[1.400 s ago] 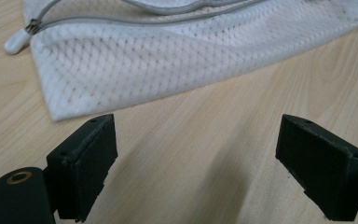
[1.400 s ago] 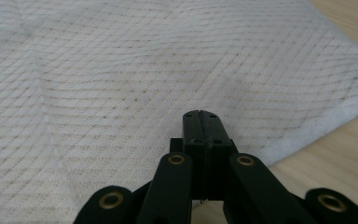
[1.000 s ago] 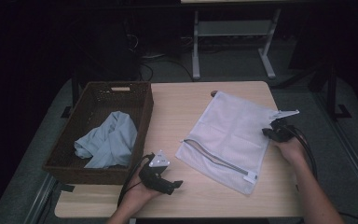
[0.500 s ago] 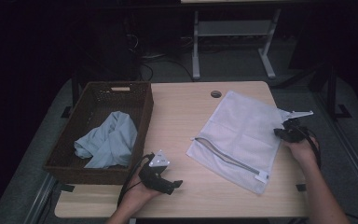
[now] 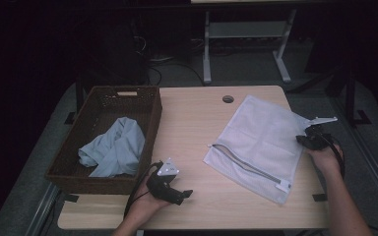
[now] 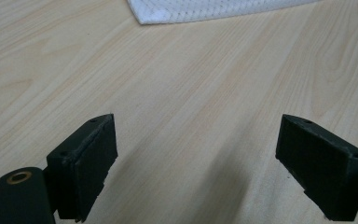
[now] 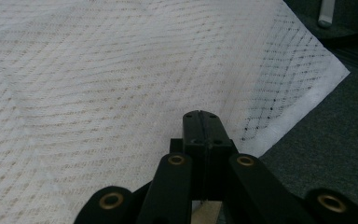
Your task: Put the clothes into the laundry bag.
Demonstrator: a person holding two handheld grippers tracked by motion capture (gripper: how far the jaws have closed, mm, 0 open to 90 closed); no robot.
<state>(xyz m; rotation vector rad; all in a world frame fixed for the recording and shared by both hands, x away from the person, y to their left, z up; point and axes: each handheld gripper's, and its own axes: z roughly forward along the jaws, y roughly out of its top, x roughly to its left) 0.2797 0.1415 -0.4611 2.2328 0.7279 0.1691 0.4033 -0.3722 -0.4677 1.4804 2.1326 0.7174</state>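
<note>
Dark woven wicker is forming the rectangular basket (image 5: 106,139) at the left of the high view, and a crumpled pale blue cloth (image 5: 113,150) is lying inside it. Just right of the basket's near corner, at the lower middle of the frame, the left gripper (image 5: 177,192) is resting in the person's left hand (image 5: 145,206) on the light wooden table (image 5: 192,123). In the left gripper view its jaws are standing wide apart over bare wood, with nothing between them. Further right, the white mesh laundry bag with a zipper (image 5: 261,142) is lying flat on the table's right half, its far corner hanging over the right edge. At the right of the frame, the right gripper (image 5: 306,140) is sitting at that edge of the bag. In the right gripper view its jaws are pressed tight together on the bag's white mesh edge (image 7: 261,144).
</note>
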